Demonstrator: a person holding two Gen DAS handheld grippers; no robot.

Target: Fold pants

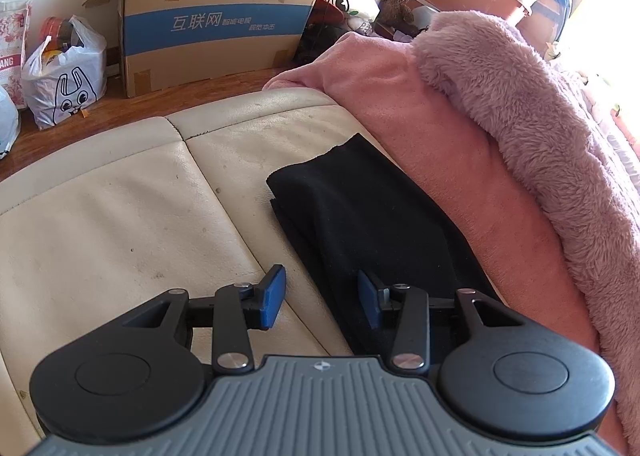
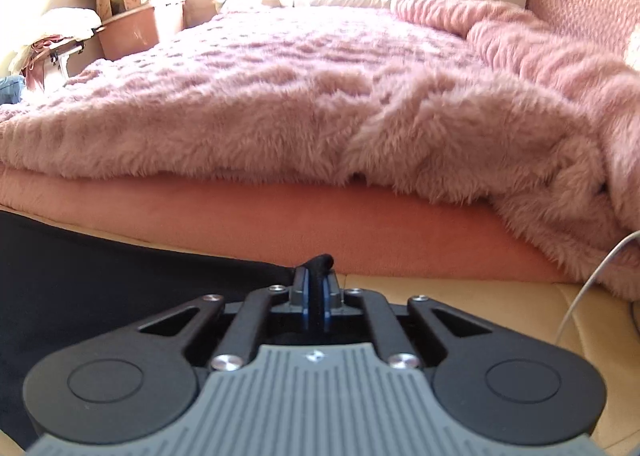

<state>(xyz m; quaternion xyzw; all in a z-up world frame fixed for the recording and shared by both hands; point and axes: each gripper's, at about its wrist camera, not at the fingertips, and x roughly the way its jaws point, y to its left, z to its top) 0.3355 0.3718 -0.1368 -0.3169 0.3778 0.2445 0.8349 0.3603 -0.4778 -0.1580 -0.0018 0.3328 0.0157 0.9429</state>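
Two grippers: right gripper (image 2: 316, 288) pinches a black pants (image 1: 360, 208) edge; left gripper (image 1: 322, 296) spread, straddling pants' near edge on the cream bench (image 1: 120, 216) beside the bed. Risk: thin pinch slips w/ a pull, layers shift. Plastic bag (image 1: 64, 76) holds jars/packets; cardboard box (image 1: 216, 16) contents hidden.

left gripper (image 1: 322, 298) agape, over seemingly folded black pants (image 1: 360, 224)

Left wrist view looks down along the bench (image 1: 120, 216) toward a box (image 1: 216, 16); right wrist view sits low, facing the bed (image 2: 320, 88). Both catch the pants (image 1: 368, 216).
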